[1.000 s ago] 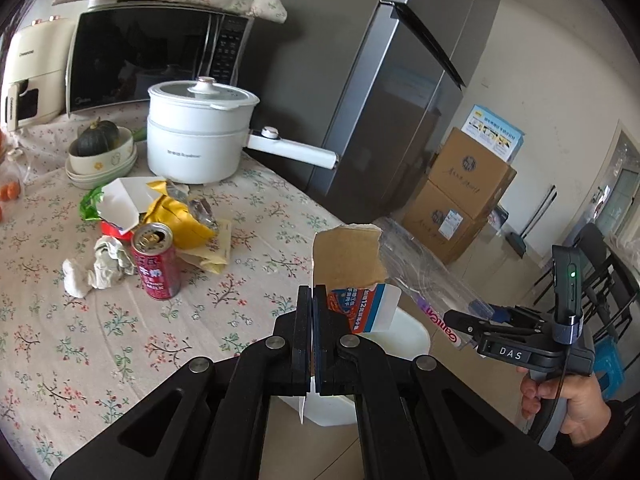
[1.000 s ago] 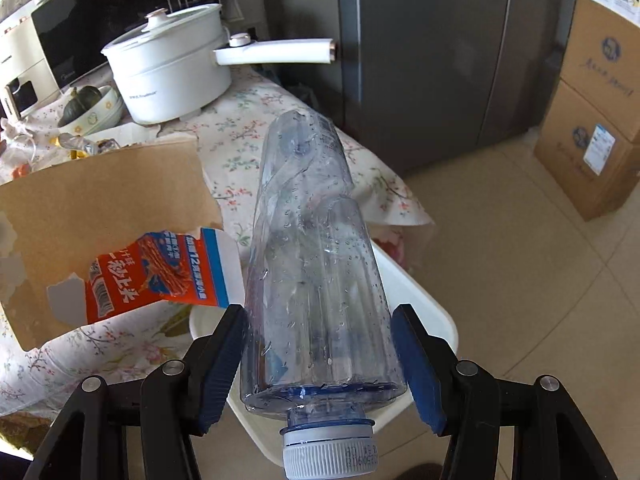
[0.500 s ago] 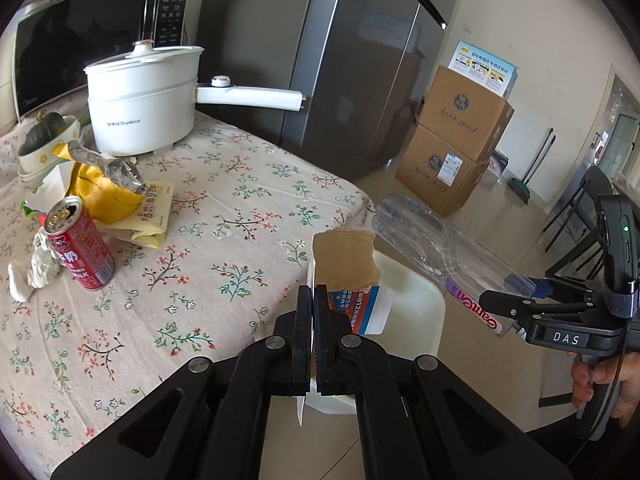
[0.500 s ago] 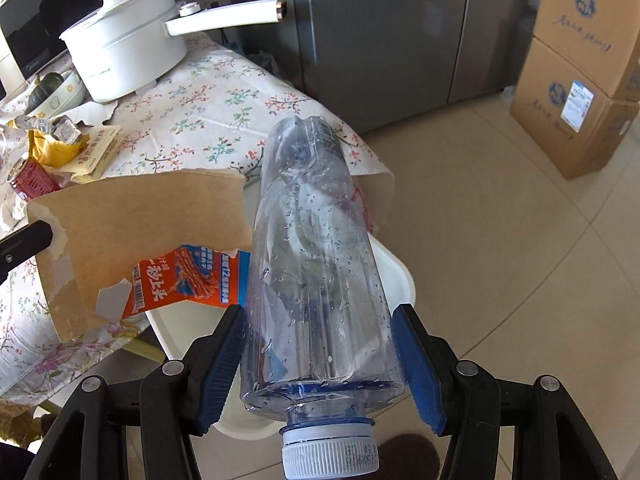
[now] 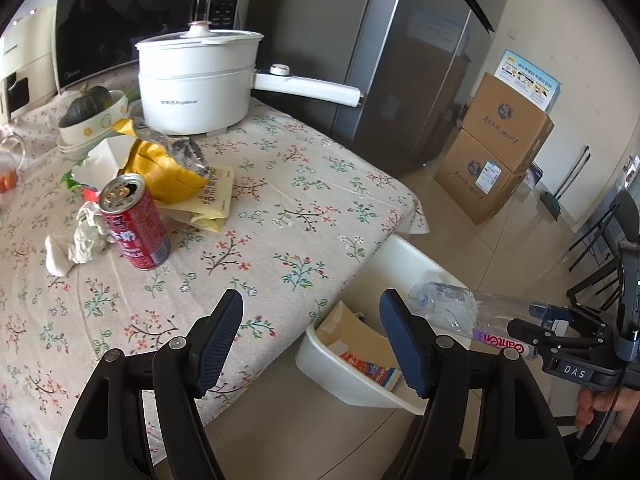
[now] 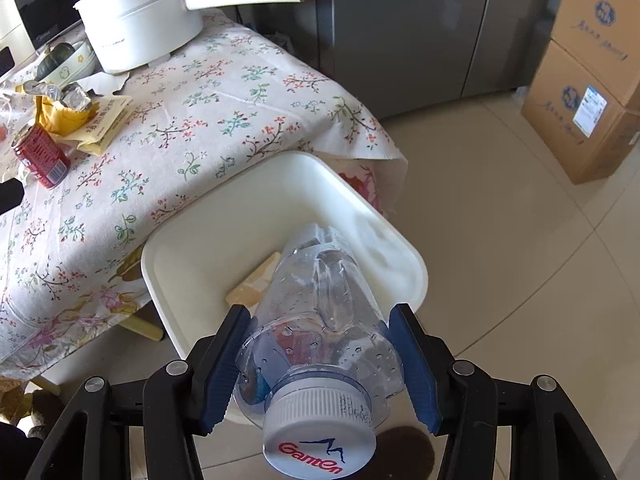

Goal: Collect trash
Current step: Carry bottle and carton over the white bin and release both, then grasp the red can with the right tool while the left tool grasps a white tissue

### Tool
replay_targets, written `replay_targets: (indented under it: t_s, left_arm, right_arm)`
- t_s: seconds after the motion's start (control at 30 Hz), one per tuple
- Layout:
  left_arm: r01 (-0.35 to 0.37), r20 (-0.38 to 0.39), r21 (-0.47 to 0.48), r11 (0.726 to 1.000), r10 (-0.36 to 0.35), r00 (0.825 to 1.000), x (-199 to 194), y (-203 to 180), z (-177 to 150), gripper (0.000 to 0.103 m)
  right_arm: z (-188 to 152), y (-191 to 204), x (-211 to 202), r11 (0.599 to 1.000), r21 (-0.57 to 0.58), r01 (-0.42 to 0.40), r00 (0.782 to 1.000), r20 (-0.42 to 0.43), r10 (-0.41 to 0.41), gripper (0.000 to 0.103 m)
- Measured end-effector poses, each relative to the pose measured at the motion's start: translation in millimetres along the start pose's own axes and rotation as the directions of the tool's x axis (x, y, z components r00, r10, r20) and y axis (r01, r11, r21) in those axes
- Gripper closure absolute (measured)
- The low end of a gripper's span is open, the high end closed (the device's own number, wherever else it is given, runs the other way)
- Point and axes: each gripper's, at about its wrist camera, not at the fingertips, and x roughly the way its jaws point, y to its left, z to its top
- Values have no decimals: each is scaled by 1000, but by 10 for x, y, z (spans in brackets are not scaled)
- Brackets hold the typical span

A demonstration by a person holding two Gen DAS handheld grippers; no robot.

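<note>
My left gripper (image 5: 311, 304) is open and holds nothing, hovering over the table edge beside the white bin (image 5: 352, 384). A torn cardboard carton (image 5: 354, 338) lies inside that bin. My right gripper (image 6: 320, 314) is shut on a clear plastic bottle (image 6: 316, 276), cap toward the camera, tilted down over the bin (image 6: 260, 208) with the carton (image 6: 256, 284) beneath it. In the left wrist view the bottle (image 5: 448, 308) reaches over the bin's far side. On the floral tablecloth stand a red can (image 5: 134, 224), a yellow wrapper (image 5: 160, 168) and crumpled tissue (image 5: 80, 236).
A white pot (image 5: 196, 84) with a long handle, a microwave (image 5: 132, 20) and a bowl with a squash (image 5: 94, 114) occupy the table's back. A grey fridge (image 5: 400, 60) and stacked cardboard boxes (image 5: 496, 152) stand on the tiled floor. A hand (image 5: 604, 404) holds the right gripper.
My left gripper has opened and let go of the carton, which now lies in the bin. The right gripper has tipped the bottle downward over the bin.
</note>
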Motion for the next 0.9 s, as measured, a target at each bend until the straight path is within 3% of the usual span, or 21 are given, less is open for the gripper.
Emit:
replay_targets:
  t_s: [0.5, 0.63, 0.9]
  left_arm:
    - [-134, 31, -108, 985, 138, 990, -563, 821, 9, 16]
    - [-155, 31, -112, 982, 159, 987, -691, 990, -31, 13]
    - [-194, 28, -143, 970, 200, 979, -895, 1371, -106, 10]
  right_arm:
    - [183, 448, 379, 1000, -14, -15, 997, -75, 14, 40]
    - [278, 577, 396, 1000, -15, 12, 999, -52, -13, 21]
    - [465, 973, 369, 997, -73, 11, 1000, -13, -12, 19]
